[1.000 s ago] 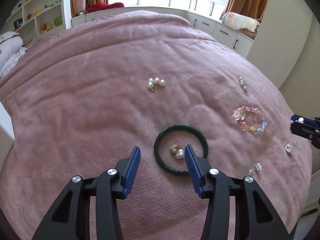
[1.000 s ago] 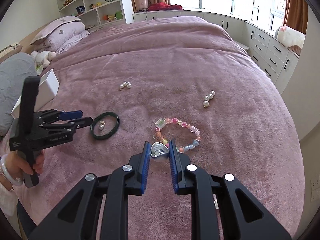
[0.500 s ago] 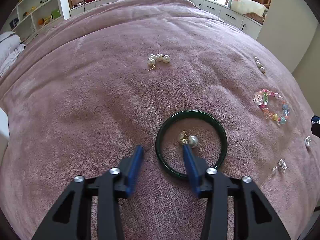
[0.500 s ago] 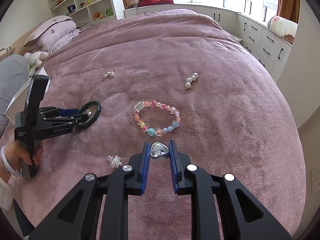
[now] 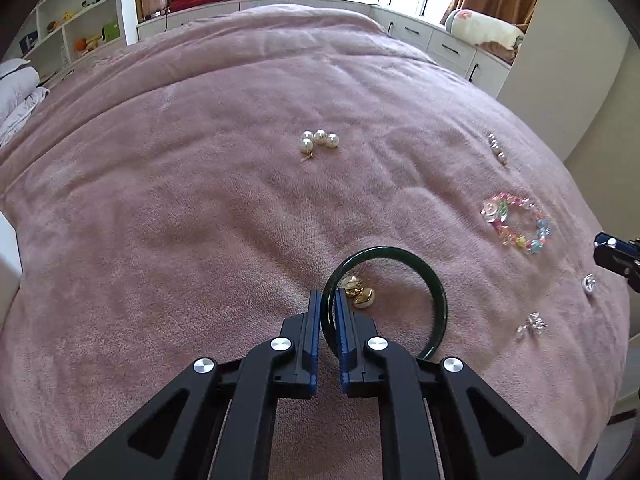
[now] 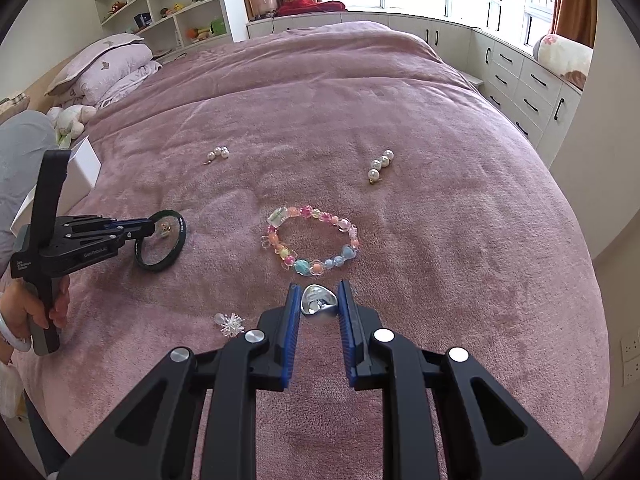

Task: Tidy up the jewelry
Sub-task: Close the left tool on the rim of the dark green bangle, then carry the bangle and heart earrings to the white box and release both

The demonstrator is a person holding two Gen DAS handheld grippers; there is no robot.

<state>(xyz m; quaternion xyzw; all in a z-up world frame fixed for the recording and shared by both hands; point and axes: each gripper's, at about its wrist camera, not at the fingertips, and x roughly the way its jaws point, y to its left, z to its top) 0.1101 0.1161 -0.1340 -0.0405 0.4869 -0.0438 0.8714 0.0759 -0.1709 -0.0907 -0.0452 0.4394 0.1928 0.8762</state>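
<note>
Left gripper [image 5: 329, 312] clamped on bangle [image 5: 438, 300] rim, near arc hidden. Right gripper [image 6: 319, 304] grips silver piece [image 6: 318, 300]; type unclear.

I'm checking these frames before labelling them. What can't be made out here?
- Left wrist view: the near arc of the green bangle is hidden behind the left gripper.
- Right wrist view: the underside of the silver heart piece, between the right gripper pads, is hidden.
- Left wrist view: the small gold piece inside the bangle is too small to identify.
- Right wrist view: the white box is cut off by the left gripper's handle.
</note>
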